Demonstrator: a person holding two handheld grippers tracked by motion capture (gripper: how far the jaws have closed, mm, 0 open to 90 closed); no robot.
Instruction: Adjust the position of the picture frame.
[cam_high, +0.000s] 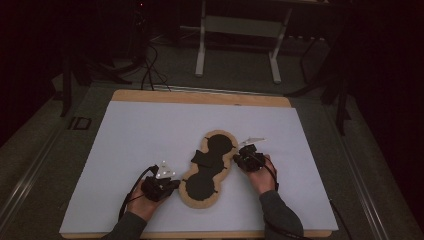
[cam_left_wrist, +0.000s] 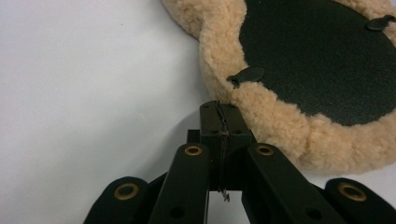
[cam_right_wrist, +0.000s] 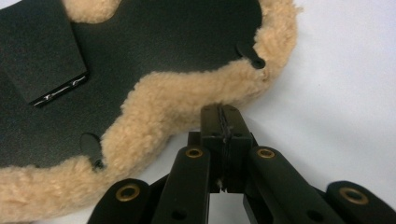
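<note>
Fingers of left gripper (cam_left_wrist: 223, 109) and right gripper (cam_right_wrist: 223, 112) closed, empty, at fleece pad (cam_high: 207, 167) edges.

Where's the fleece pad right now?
In the high view the fleece pad lies black side up on the white sheet, near its front edge, between the left gripper and the right gripper.

A fluffy tan fleece rim (cam_left_wrist: 289, 121) and matt black pebbled leather-like panel (cam_left_wrist: 322, 56) were seen on the pad; the sheet (cam_high: 150, 135) looked smooth white.
</note>
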